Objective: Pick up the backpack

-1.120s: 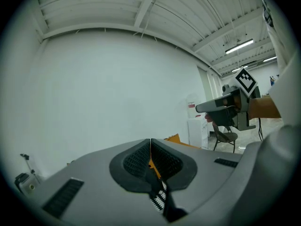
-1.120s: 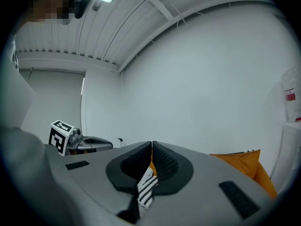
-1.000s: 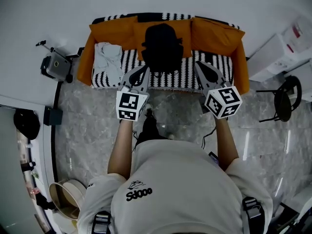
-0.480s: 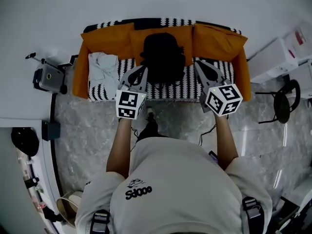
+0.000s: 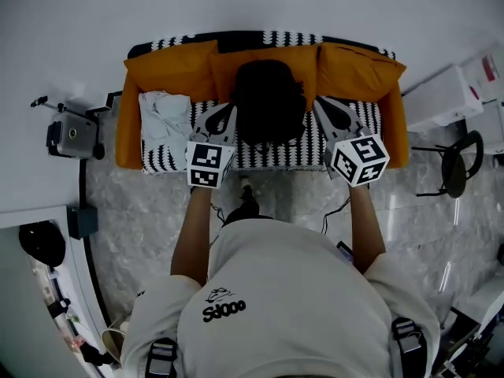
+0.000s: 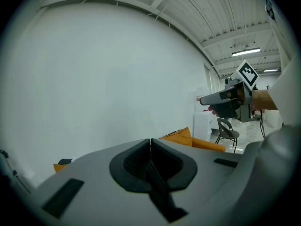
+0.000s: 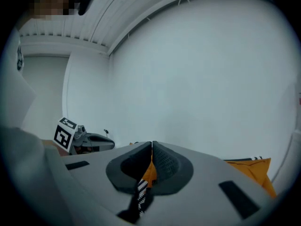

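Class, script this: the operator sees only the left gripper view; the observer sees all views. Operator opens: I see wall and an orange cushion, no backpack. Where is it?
Observer: The black backpack sits mid-sofa, against the orange cushions, between the left gripper and the right gripper.
Operator: Anything else on the seat?
Observer: A pale garment lies at its left end.
Operator: Is the right gripper open?
Observer: No, its jaws are shut, with nothing held.

We wear a pale short-sleeved T-shirt [image 5: 291, 290] with dark back print [image 5: 224, 309] and dark straps [image 5: 163, 358]. Our left gripper [image 5: 225, 113] and right gripper [image 5: 323, 106] are grey, with black-and-white marker cubes [image 5: 209, 164].
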Demonstrator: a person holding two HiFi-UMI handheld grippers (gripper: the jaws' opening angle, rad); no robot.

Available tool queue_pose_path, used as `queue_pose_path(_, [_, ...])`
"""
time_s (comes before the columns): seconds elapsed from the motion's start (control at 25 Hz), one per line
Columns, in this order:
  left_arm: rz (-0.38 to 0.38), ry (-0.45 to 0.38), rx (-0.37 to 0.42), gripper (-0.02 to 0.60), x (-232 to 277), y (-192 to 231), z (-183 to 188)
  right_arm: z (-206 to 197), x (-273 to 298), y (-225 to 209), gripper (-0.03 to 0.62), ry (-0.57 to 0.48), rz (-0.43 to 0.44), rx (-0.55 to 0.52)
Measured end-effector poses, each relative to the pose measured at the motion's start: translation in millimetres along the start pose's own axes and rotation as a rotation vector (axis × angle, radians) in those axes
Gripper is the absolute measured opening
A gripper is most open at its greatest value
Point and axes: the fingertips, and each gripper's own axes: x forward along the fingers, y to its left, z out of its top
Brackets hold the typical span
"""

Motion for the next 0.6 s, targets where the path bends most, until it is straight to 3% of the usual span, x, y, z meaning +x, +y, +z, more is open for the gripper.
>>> queue_pose_path(0.2, [-0.04, 0.034, 0.012, 0.023, 34.8, 28.0, -12.1, -11.0, 42.9, -9.9, 0.035, 0.081, -0.015, -0.07])
queue_pose_path(0.6, [-0.151, 0.099, -0.046, 0.023, 105.1, 61.3, -52.9, -40.6, 107.0, -61.6, 0.035, 0.157, -0.076, -0.003])
